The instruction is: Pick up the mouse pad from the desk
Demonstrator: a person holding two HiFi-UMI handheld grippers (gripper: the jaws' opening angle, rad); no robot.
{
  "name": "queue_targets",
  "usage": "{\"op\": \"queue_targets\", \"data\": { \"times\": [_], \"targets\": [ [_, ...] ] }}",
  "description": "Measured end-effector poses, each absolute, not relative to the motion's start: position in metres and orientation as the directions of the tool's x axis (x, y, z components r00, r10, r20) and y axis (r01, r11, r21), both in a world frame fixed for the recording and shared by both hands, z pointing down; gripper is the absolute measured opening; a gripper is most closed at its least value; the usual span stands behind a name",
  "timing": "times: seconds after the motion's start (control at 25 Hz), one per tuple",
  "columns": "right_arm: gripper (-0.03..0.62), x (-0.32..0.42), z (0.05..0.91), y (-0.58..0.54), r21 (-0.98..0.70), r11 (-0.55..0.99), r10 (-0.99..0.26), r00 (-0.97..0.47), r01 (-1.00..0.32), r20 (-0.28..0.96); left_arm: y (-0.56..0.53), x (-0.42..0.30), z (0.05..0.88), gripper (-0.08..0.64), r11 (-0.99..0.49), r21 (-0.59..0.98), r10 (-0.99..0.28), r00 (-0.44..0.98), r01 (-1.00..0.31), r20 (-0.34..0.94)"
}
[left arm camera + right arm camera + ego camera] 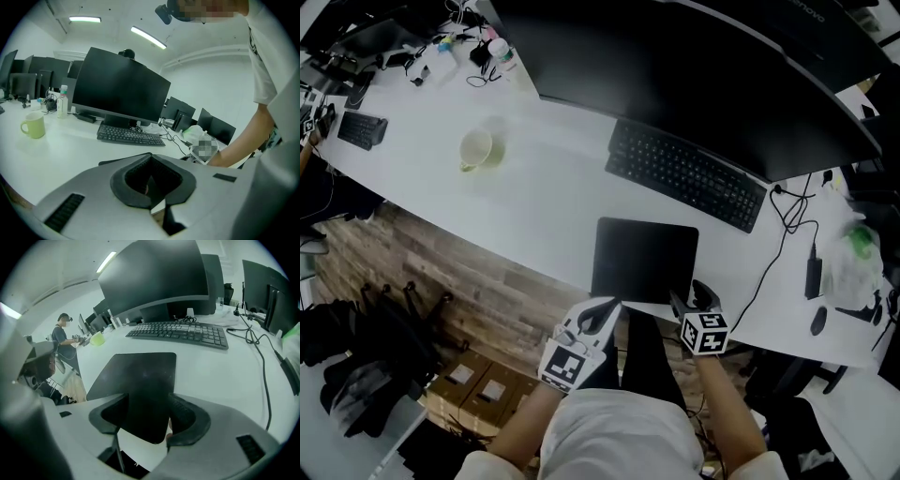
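Your right gripper stood wide open, the near edge of the mouse pad between its jaws but unpinched, flat on the desk. Your left gripper looked closed and empty, the pad just ahead. Gripping and lifting were still to do.

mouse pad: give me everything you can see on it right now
The mouse pad is a thin, dark, plain rectangle with rounded corners and looks matte, like cloth or rubber. It lies flat on the white desk, on the near side of the keyboard and apart from it, close to the desk's front edge. Nothing rests on it. Its near right corner shows between the open jaws of the right gripper, which do not press on it. The left gripper is by the near left corner, contact unclear.
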State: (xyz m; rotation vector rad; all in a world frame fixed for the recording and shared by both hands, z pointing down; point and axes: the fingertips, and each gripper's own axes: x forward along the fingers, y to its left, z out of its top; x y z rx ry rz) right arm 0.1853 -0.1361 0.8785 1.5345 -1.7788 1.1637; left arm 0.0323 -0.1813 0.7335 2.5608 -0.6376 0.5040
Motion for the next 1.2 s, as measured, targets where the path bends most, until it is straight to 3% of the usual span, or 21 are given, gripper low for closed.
{"op": "queue_targets", "data": {
  "times": [0.32, 0.52, 0.68, 1.2],
  "targets": [
    [0.318, 0.189, 0.904, -0.138, -0.272, -0.108, -0.460, -0.194, -0.956, 0.867, -0.183, 0.019, 0.748, 0.017, -0.759, 0.348, -0.366, 0.802, -0.551, 0.473],
    [0.335, 0.185, 0.910, -0.139, -0.181, -0.097, -0.423, -0.124, -0.979, 0.898, -0.183, 0.014, 0.754, 0.017, -0.744, 0.355, -0.371, 0.792, -0.566, 0.485],
    [0.388, 0.178, 0.915, -0.140, -0.095, -0.090, -0.367, -0.055, -0.991, 0.929, -0.185, 0.011, 0.753, 0.017, -0.738, 0.356, -0.378, 0.788, -0.573, 0.486],
    [0.335, 0.173, 0.913, -0.140, -0.089, -0.090, -0.386, -0.047, -0.992, 0.921, -0.177, -0.002, 0.756, 0.017, -0.731, 0.364, -0.377, 0.786, -0.577, 0.490]
  ]
}}
